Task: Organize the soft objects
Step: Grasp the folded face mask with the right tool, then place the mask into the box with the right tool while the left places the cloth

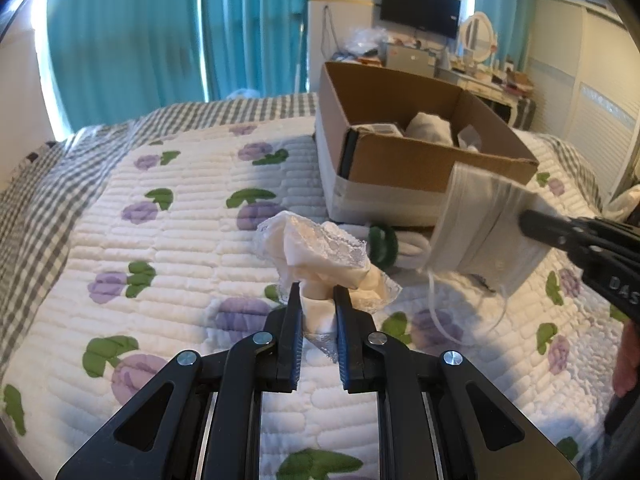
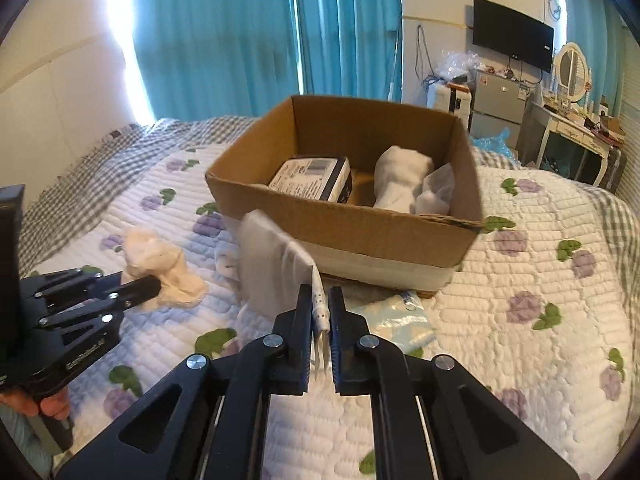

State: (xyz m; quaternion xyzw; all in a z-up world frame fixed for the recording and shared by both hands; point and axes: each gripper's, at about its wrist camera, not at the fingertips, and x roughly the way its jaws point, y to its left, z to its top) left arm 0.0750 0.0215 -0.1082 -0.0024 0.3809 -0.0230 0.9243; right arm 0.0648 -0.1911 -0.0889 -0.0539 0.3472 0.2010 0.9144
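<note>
My left gripper point(image 1: 317, 292) is shut on a cream lace-trimmed cloth point(image 1: 320, 248), which is bunched up just above the quilt. It shows in the right wrist view point(image 2: 160, 264) at the left. My right gripper point(image 2: 320, 300) is shut on a white face mask point(image 2: 272, 264), held in the air in front of the cardboard box point(image 2: 360, 232). The mask point(image 1: 480, 224) hangs beside the box's near corner point(image 1: 400, 160). The box holds a rolled white cloth point(image 2: 400, 180) and a small printed carton point(image 2: 312, 180).
A white item with a green band point(image 1: 384, 244) lies on the flowered quilt point(image 1: 160, 260) by the box. A pale blue plastic packet point(image 2: 400, 320) lies in front of the box. Teal curtains, a TV and a cluttered dresser stand behind.
</note>
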